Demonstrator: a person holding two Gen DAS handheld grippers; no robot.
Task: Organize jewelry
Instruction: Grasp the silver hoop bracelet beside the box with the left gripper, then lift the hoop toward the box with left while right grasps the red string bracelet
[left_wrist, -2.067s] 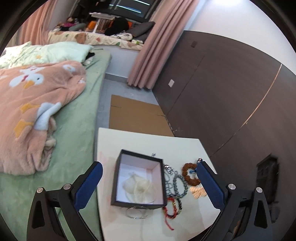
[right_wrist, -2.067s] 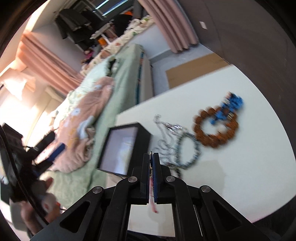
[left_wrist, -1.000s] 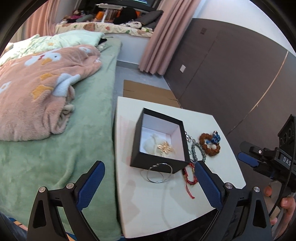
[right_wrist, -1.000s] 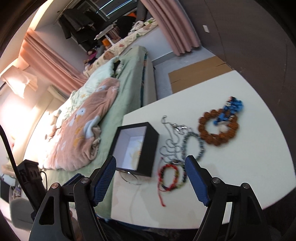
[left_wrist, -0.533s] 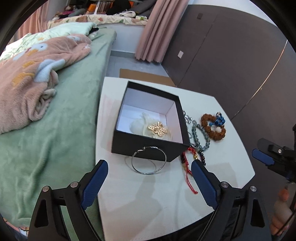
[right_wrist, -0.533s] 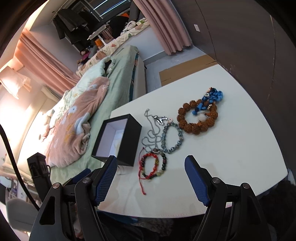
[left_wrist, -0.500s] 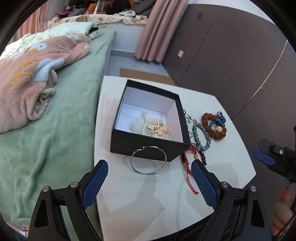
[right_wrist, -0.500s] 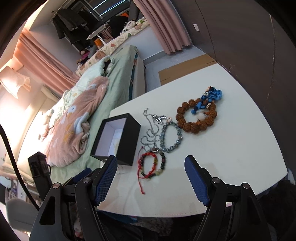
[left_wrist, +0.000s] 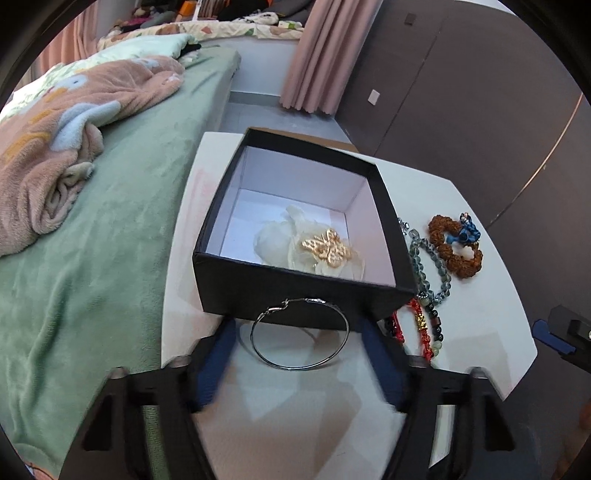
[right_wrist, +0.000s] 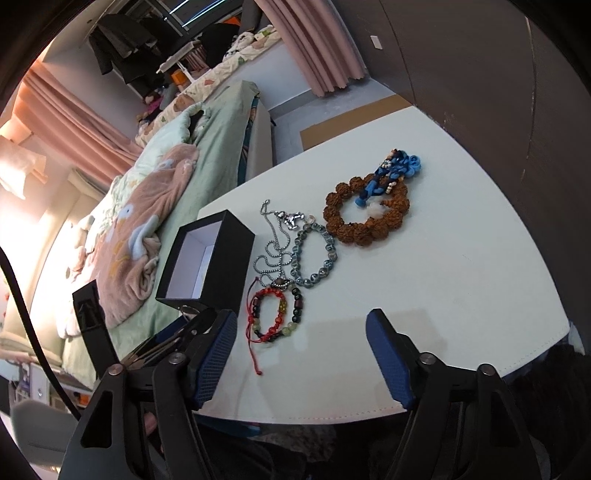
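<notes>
- The black box (left_wrist: 295, 291) stood open on the white table (left_wrist: 480, 332), toward the edge nearest the bed (left_wrist: 110, 240); inside lay a pale fabric flower (left_wrist: 277, 243) with a gold butterfly piece (left_wrist: 327, 251) on top of it.
- A silver hoop (left_wrist: 299, 334) lay flat on the table, touching the box's near wall at about six o'clock from the box.
- The left gripper (left_wrist: 297, 354) had just been narrowing its jaws; they stood part-way closed on either side of the hoop, the pads not yet pressing it.
- At about four o'clock from the box, just beside its corner, lay the red-and-black beaded bracelet (right_wrist: 275, 314).
- At three o'clock lay the grey bead bracelet (right_wrist: 314, 258), touching the silver chain (right_wrist: 275, 254) that ran along the box's side.
- Farther out at two to three o'clock, a little apart, sat the brown bead bracelet (right_wrist: 365, 214) with a blue tassel (right_wrist: 391, 171).
- The right gripper (right_wrist: 301, 354) hung with jaws spread and empty over the near table edge, the red bracelet lying just beyond its left finger.
- By my judgement the work was early: two pieces boxed, five still out, the hoop next.
</notes>
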